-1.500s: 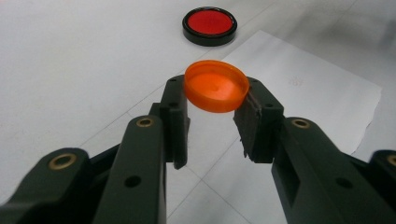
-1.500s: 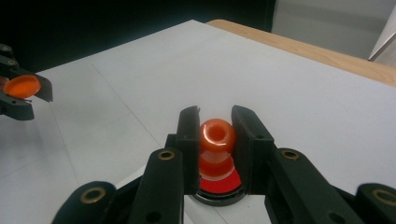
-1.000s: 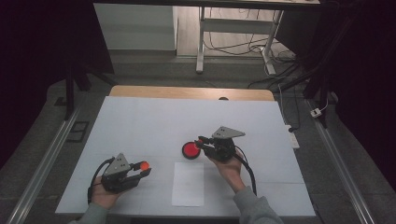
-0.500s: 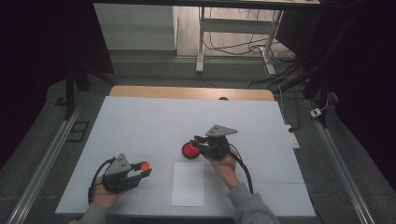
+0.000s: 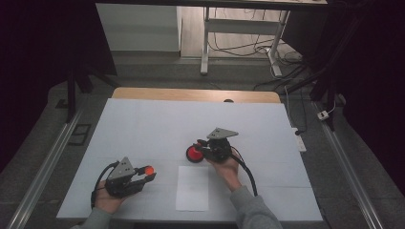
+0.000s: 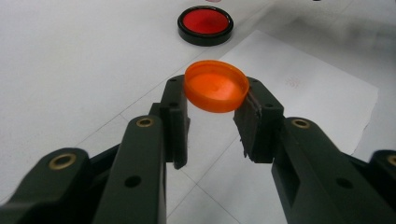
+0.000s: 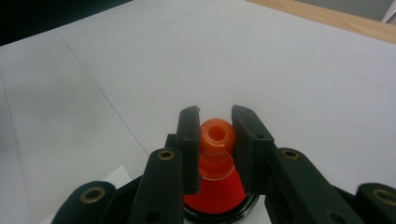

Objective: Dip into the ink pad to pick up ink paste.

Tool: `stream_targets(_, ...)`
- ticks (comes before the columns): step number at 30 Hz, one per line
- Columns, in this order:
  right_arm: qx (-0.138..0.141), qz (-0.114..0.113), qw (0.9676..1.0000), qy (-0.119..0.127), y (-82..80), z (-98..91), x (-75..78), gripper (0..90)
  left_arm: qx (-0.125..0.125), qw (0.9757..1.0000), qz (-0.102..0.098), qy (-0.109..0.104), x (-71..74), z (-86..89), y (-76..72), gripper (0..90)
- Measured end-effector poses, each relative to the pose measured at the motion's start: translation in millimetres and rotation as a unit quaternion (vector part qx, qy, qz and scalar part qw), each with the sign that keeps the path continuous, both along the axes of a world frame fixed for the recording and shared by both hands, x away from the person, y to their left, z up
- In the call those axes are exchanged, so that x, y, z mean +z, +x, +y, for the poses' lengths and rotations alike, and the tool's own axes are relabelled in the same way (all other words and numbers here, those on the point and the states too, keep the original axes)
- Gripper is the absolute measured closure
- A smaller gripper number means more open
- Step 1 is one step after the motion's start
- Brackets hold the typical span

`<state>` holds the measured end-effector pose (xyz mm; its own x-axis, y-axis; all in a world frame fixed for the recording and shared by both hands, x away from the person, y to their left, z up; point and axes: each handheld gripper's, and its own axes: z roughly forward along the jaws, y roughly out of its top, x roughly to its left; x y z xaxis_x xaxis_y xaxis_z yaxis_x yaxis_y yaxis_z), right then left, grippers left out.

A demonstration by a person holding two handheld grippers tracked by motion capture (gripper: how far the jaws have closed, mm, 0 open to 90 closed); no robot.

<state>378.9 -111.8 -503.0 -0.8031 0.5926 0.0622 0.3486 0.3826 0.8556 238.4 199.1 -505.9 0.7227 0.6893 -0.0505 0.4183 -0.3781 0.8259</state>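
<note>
From above, the left gripper (image 5: 145, 172) holds an orange cap (image 5: 148, 170) over the white table (image 5: 143, 124), while the right gripper (image 5: 201, 147) sits over the red ink pad (image 5: 193, 153) beside the paper sheet (image 5: 192, 188). Left gripper view: the cap is pinched between both pads, ink pad well beyond. Right gripper view: jaws clamp the orange stamp (image 7: 217, 140), its base on the pad.

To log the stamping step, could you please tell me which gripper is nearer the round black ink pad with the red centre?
Right: right gripper directly over ink pad; left gripper off toward the near left.
</note>
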Motion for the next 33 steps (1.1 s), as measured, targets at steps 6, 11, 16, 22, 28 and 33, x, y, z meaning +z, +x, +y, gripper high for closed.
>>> stream_targets(6,0.002,0.0,1.0,-0.006,-0.3,3.1,-3.0,73.5,0.0,1.0,0.0,0.001,-0.1,-0.3,0.0,64.9)
stream_targets(11,-0.001,0.004,0.9999,-0.015,0.8,3.1,-8.0,73.5,0.001,1.0,0.0,-0.001,0.2,0.3,-0.1,64.9)
stream_targets(16,-0.001,-0.001,0.9998,-0.02,0.9,4.7,-8.8,73.5,0.0,1.0,0.0,-0.001,0.3,0.3,-0.1,64.9)
stream_targets(22,0.001,-0.001,0.9998,-0.022,0.6,5.8,-10.5,73.5,0.001,1.0,0.001,0.0,0.0,0.4,0.2,64.9)
stream_targets(28,0.003,-0.003,0.9996,-0.029,-0.1,7.7,-11.2,73.5,0.0,1.0,0.001,0.0,-0.1,0.3,0.1,64.9)
stream_targets(33,0.003,-0.002,0.9996,-0.029,0.2,7.7,-12.7,73.5,0.001,1.0,0.001,0.0,-0.2,0.5,0.3,64.9)
